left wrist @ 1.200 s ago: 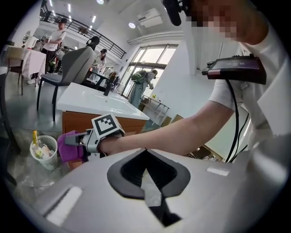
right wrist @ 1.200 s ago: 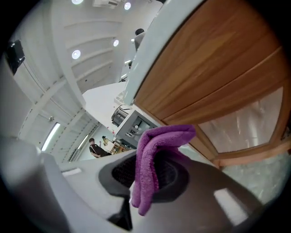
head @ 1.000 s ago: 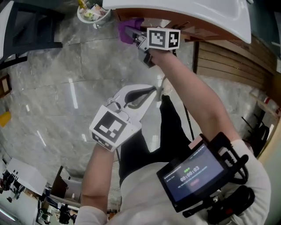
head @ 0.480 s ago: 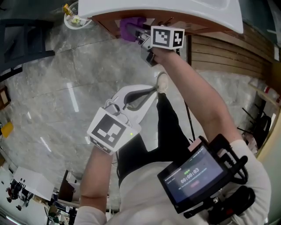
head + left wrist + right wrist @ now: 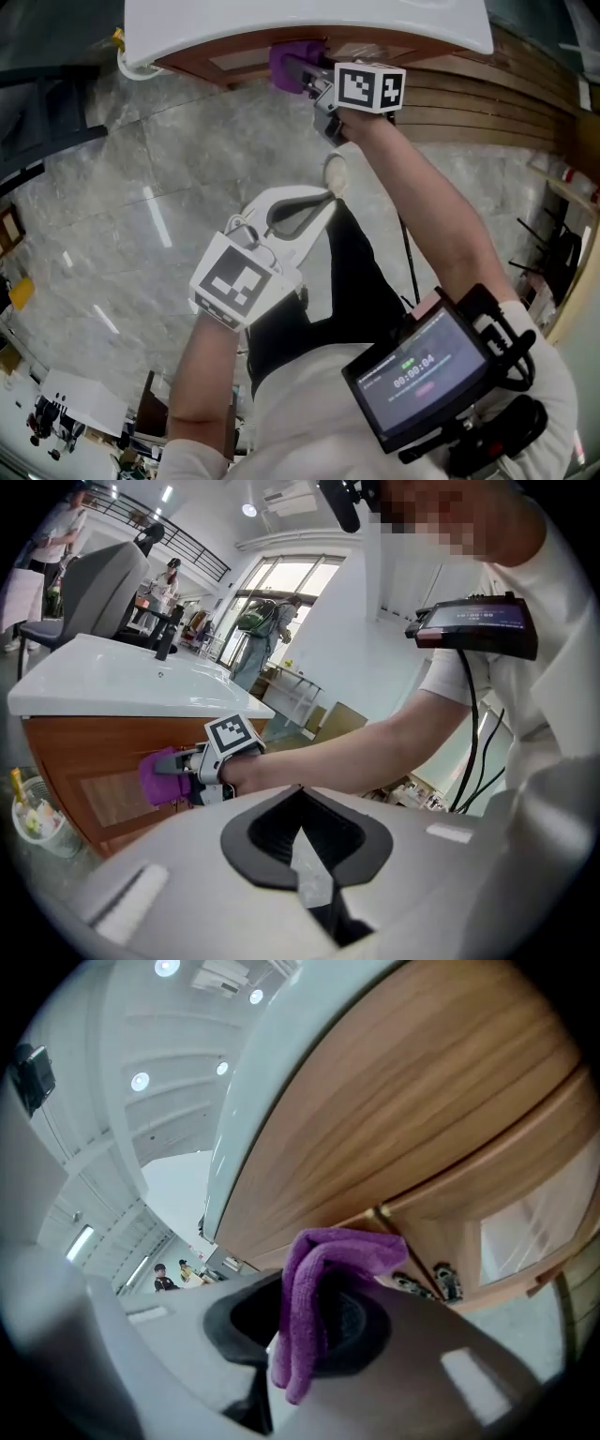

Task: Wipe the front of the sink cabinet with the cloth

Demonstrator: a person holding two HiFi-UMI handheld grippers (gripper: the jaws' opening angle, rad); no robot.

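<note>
Head view: looks steeply down on the white sink basin (image 5: 281, 19), which overhangs just above the right gripper (image 5: 307, 77). Beneath the basin, the wooden cabinet front (image 5: 225, 58), directly ahead of that gripper's tips. Close against it or touching; cannot tell which.

Left gripper (image 5: 328, 194) well behind and below the right one, pressed together on nothing. Probably parked there to stay clear of the wiping arm.

Right gripper pinching a folded purple cloth (image 5: 314, 1279), with the fold bulging past the tips so that fabric, not jaw, meets the wood.

Right gripper view: panel seam (image 5: 469, 1162) ahead and right of the tips, two small metal fittings (image 5: 441, 1283) just right of the cloth. Wiping judged under way.
</note>
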